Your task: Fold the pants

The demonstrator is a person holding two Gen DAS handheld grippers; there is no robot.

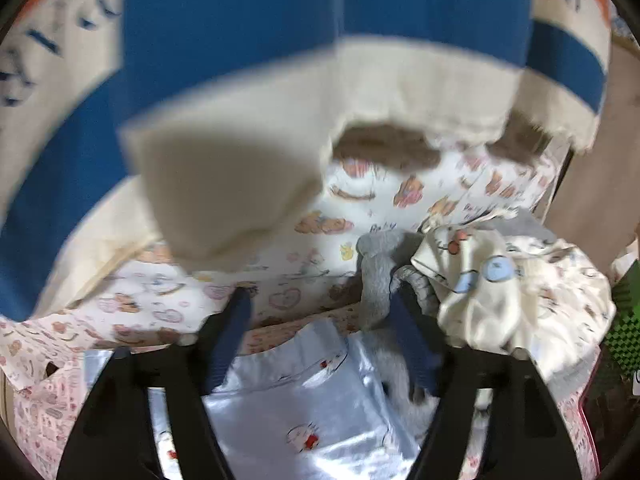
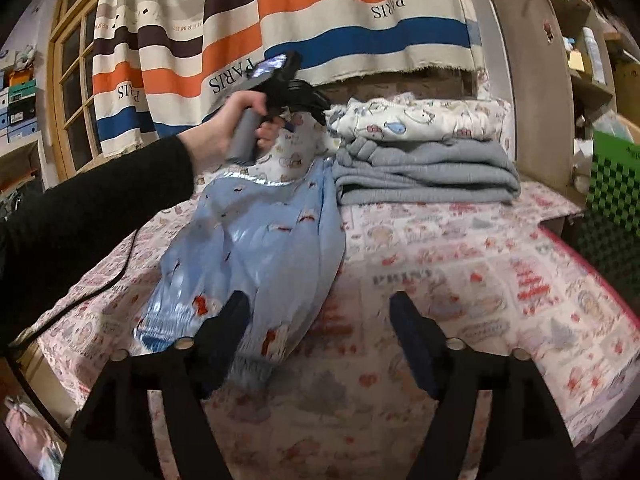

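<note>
Both jaws stand apart, gripping nothing; blue pants (image 2: 256,248) lie left, bedspread (image 2: 460,280) bare rightward.

A home bedroom: patterned bedsheet (image 2: 460,264), striped curtain (image 2: 320,12), wooden window (image 2: 72,60), cluttered shelves (image 2: 592,40).

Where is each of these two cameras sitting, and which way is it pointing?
Left wrist view: rides the left gripper, looking down past its open fingers at the blue pants and striped curtain.
Right wrist view: rides the right gripper, looking across the bed past open fingers; it shows the person's left hand and dark sleeve.
Shared: pants, curtain, stack of folded clothes.
</note>
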